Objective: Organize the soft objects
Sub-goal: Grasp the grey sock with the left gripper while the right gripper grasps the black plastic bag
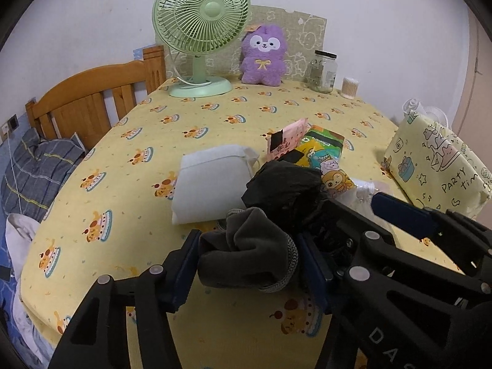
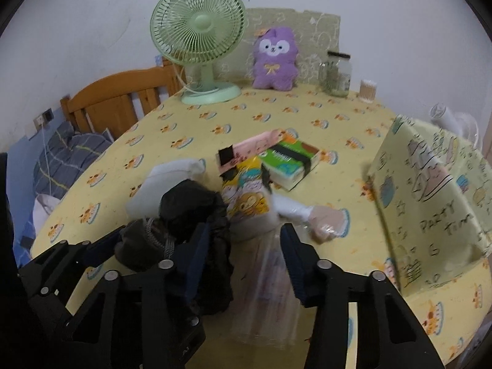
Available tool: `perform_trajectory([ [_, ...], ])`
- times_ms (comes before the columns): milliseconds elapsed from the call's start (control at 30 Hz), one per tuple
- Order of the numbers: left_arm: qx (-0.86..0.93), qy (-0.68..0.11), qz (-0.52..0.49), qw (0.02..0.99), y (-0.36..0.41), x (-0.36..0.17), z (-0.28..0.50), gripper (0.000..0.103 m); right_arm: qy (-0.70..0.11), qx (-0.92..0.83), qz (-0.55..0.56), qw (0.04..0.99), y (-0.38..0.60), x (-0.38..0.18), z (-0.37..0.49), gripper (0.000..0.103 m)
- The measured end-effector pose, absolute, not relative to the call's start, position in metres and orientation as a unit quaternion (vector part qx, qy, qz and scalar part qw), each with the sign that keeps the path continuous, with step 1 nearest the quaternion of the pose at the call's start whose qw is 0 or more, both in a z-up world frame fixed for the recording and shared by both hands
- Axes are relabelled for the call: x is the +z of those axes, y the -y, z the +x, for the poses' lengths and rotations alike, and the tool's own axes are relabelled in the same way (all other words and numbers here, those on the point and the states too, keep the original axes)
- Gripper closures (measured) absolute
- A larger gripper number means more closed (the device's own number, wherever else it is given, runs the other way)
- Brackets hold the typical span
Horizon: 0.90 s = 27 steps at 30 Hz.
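Now my left claw [image 1: 249,264] is clenched on a dark grey sock [image 1: 246,255], just above the yellow table [image 1: 129,190], beside the crumpled black cloth [image 1: 283,187]. My right claw [image 2: 246,261] is spread wide over a clear plastic bag [image 2: 270,276].

On the desk [image 1: 276,113], the fan [image 1: 201,30] stands at the back, plush toy [image 1: 263,55], jar [image 1: 323,72] to its right, pillow [image 1: 212,184] before it.
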<state>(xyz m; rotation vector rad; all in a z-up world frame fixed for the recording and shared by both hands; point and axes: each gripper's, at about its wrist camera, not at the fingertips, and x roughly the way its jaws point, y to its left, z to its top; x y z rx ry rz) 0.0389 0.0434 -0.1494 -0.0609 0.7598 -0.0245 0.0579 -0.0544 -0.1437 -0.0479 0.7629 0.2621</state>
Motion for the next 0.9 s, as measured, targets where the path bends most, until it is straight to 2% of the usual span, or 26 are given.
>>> perform_trajectory([
  [267, -0.023, -0.378, -0.028, 0.925, -0.047, -0.151, 0.040, 0.043, -0.390, 0.151, -0.005, 0.909, 0.051, -0.150, 0.060, 0.068],
  [400, -0.028, -0.384, -0.029, 0.922, -0.048, -0.152, 0.042, 0.043, -0.397, 0.174, 0.002, 0.901, 0.047, -0.152, 0.061, 0.087],
  [533, -0.028, -0.386, -0.026, 0.922, -0.048, -0.151, 0.042, 0.045, -0.398, 0.179, 0.005, 0.900, 0.047, -0.151, 0.062, 0.091],
  [900, -0.017, -0.380, -0.011, 0.925, -0.040, -0.136, 0.045, 0.051, -0.387, 0.163, 0.002, 0.908, 0.054, -0.138, 0.063, 0.092],
])
